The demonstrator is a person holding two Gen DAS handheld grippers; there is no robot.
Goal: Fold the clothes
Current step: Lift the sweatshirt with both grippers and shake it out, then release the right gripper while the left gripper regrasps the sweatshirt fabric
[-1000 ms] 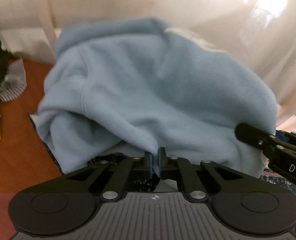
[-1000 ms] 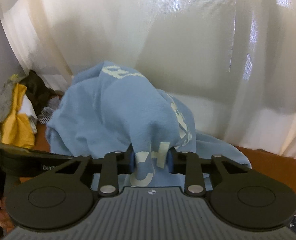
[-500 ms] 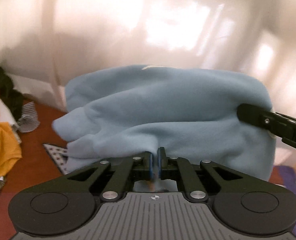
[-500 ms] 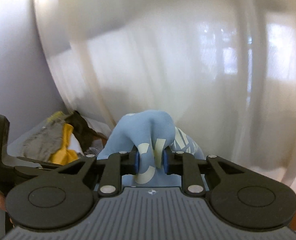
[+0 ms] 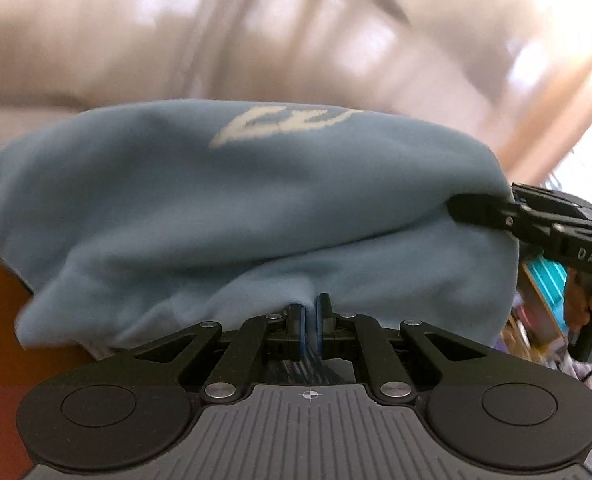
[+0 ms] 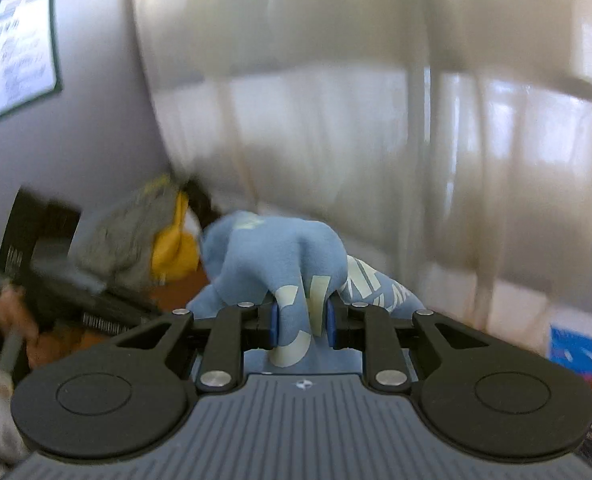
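A light blue sweatshirt (image 5: pixel 256 208) with pale lettering hangs lifted between both grippers, above the brown table (image 5: pixel 0 280). My left gripper (image 5: pixel 310 316) is shut on a thin fold at its lower edge. My right gripper (image 6: pixel 301 320) is shut on a thick bunch of the sweatshirt (image 6: pixel 280 256) with letters showing between the pads. In the left wrist view the right gripper (image 5: pixel 472 208) reaches in from the right, pinching the cloth's far corner. In the right wrist view the left gripper's body (image 6: pixel 68 280) is blurred at the left.
White curtains (image 6: pixel 376 120) fill the background. A pile of grey, yellow and black clothes (image 6: pixel 148 236) lies at the table's back left. A framed poster (image 6: pixel 12 60) hangs on the wall. A hand (image 5: pixel 588 304) grips the right tool's handle; coloured clutter sits behind it.
Both grippers have risen and tilted upward, carrying the sweatshirt off the table and stretching it wider between them. The pale lettering now faces the left camera. Both stay shut on the cloth.
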